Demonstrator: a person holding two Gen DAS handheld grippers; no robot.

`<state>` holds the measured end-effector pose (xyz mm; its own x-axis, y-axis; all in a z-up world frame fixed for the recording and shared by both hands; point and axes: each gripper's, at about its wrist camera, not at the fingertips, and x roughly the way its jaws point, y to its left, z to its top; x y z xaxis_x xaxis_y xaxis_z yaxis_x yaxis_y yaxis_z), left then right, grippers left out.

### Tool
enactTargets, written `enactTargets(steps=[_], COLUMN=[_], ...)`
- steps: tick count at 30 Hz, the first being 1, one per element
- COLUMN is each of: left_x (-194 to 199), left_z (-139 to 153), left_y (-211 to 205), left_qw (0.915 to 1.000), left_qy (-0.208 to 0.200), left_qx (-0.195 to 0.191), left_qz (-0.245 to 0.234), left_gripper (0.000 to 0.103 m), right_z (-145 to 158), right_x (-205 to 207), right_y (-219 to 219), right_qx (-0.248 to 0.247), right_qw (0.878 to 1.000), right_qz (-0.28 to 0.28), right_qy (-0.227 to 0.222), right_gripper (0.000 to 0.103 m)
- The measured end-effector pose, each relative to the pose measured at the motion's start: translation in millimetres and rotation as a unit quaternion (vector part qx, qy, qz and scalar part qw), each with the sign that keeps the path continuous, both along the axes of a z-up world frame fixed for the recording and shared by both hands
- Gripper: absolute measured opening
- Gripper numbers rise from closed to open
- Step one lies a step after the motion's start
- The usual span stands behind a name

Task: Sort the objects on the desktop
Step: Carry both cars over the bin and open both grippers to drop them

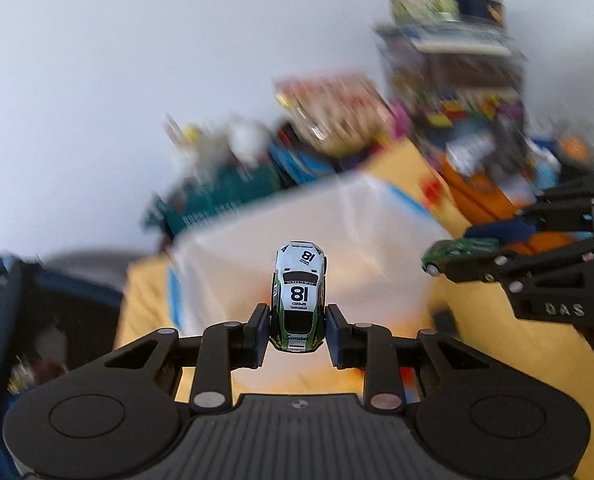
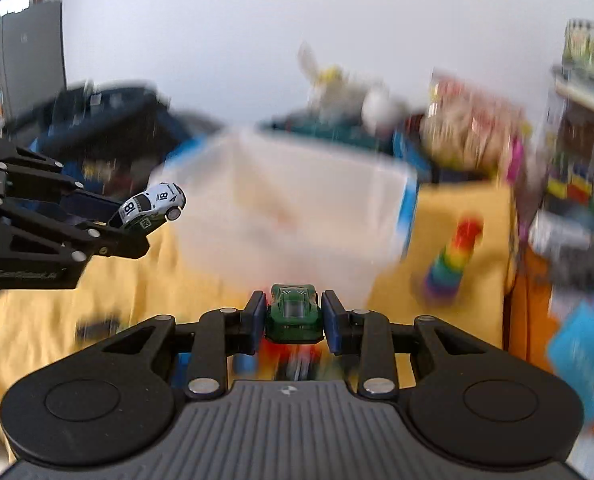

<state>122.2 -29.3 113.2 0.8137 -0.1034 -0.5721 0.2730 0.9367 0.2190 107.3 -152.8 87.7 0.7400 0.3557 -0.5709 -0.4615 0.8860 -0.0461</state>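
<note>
A yellow-covered table (image 2: 457, 216) carried a clear bin (image 2: 297, 200). In front of the bin, the left gripper (image 1: 297, 320) had its jaws pinching a white car (image 1: 299, 300) numbered 18. Right of it, the right gripper (image 2: 293, 316) pinched a green car (image 2: 293, 312).
</note>
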Motion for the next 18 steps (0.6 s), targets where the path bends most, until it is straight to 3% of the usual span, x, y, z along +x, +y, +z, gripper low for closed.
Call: enactTargets(steps=[5,13,18], left_x=[62,115,111], left_z=[7,-50,-52], left_y=[0,-1,14], left_qw=[0.9998,0.9959,0.9934], left_qy=[-0.006,0.068,0.081], left_qx=[-0.002,0.008,-0.017], left_qz=[0.02,0.059,0.08], left_gripper=[0.033,0.033,0.04], right_z=[30,2,-11], right_x=[50,105,109], right_y=[17,33,38], right_qx=[0.008,-0.002,-0.011], right_qw=[0.999,0.999,0.999], right_qz=[-0.007,-0.032,-0.031], right_qy=[-0.046,0.013,0.035], right_gripper=[0.033,0.034,0.035])
